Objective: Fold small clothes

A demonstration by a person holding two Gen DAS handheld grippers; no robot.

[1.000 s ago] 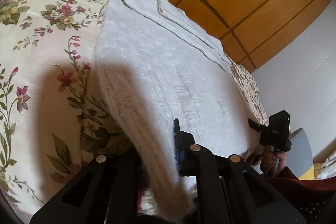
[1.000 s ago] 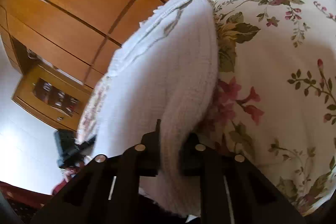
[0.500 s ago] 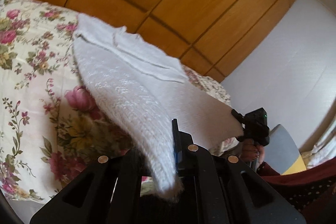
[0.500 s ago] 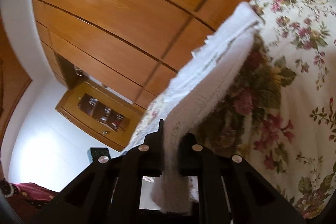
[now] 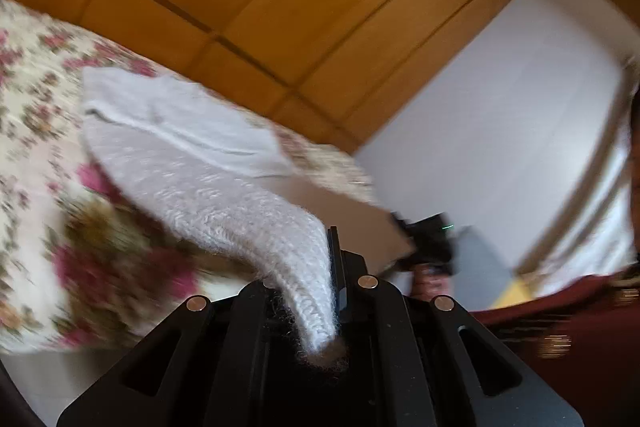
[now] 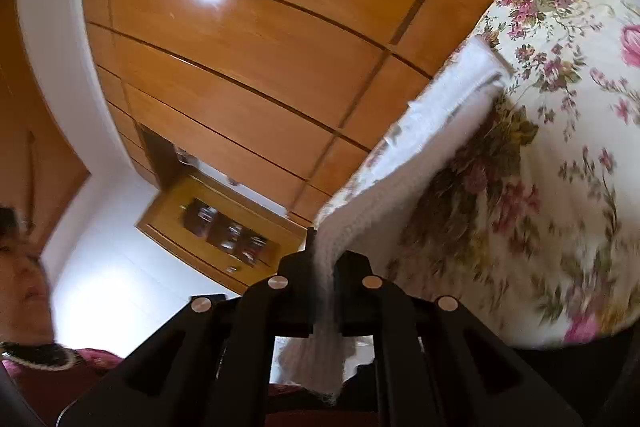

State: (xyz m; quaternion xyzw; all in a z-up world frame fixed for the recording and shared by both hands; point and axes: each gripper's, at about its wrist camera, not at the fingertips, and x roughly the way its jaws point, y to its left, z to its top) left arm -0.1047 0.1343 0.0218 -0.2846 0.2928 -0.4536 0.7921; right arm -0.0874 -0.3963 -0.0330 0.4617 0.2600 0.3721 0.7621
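A white knitted garment (image 5: 192, 183) hangs stretched between both grippers, its far end still resting on the floral bedcover (image 5: 36, 131). My left gripper (image 5: 320, 267) is shut on one near corner, and the knit bunches through the jaws. In the left wrist view, my right gripper (image 5: 430, 243) holds the other corner off to the right, with a hand below it. In the right wrist view, my right gripper (image 6: 323, 259) is shut on a thin strip of the garment (image 6: 420, 139), which runs up to the bedcover (image 6: 560, 147). A loose tail hangs below the jaws.
Wooden wardrobe panels (image 5: 280, 7) rise behind the bed, beside a white wall (image 5: 500, 127). A wooden cabinet with glass doors (image 6: 224, 231) stands at the back. The person in a dark red top (image 6: 48, 367) is at the lower left of the right wrist view.
Both grippers have risen and tilted up, lifting the near edge of the garment off the bed. More wardrobe and wall show now, and the cloth is pulled taut and narrower.
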